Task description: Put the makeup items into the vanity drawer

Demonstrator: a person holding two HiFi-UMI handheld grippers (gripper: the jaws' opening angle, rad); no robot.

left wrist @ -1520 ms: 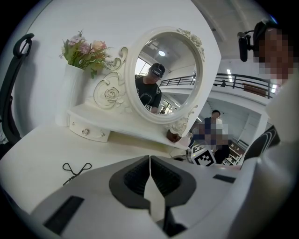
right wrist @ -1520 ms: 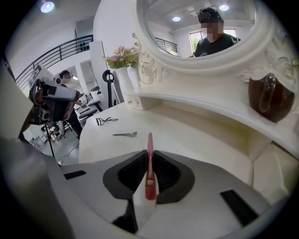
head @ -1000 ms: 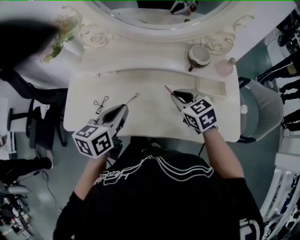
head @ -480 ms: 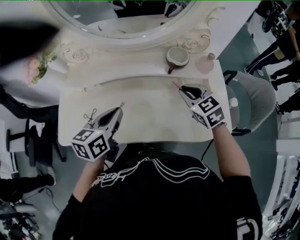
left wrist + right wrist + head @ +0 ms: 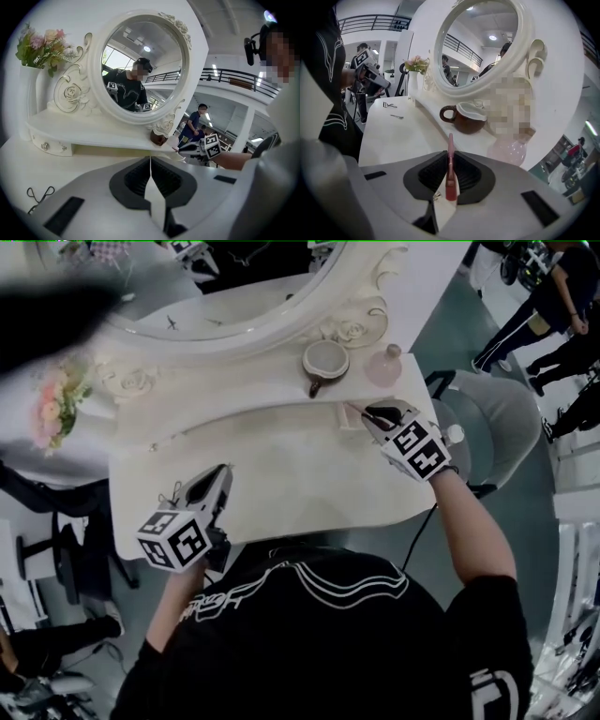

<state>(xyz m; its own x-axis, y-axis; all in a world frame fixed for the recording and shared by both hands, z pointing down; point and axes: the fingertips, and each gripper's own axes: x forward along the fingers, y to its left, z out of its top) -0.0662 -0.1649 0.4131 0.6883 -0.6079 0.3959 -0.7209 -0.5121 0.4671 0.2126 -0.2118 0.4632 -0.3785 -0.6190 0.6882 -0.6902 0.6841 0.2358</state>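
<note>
Surface: white vanity tabletop below a round mirror, in an open hall with people in the background.
Right gripper: jaws clamped on a slim pink stick, whose tip pokes out ahead of the pads. It hangs over the table's right end.
Drawer: a small pale one that looks pulled out, just beside the stick's tip. Its inside is too small to read.
Left gripper: jaws together with nothing between them, over the left front of the table.
Not yet stowed: eyelash curler and a thin metal tool lie on the left part of the tabletop, well apart from the drawer.
Risk, snag: the stick's free tip may catch the drawer's front or the shelf edge above and twist in the pads.
Risk, knock: brown cup and round pink bottle stand on the shelf near the right gripper, and a careless sweep could topple them.
Risk, early release: if let go short of the drawer, the stick probably rolls towards the table's right edge.
</note>
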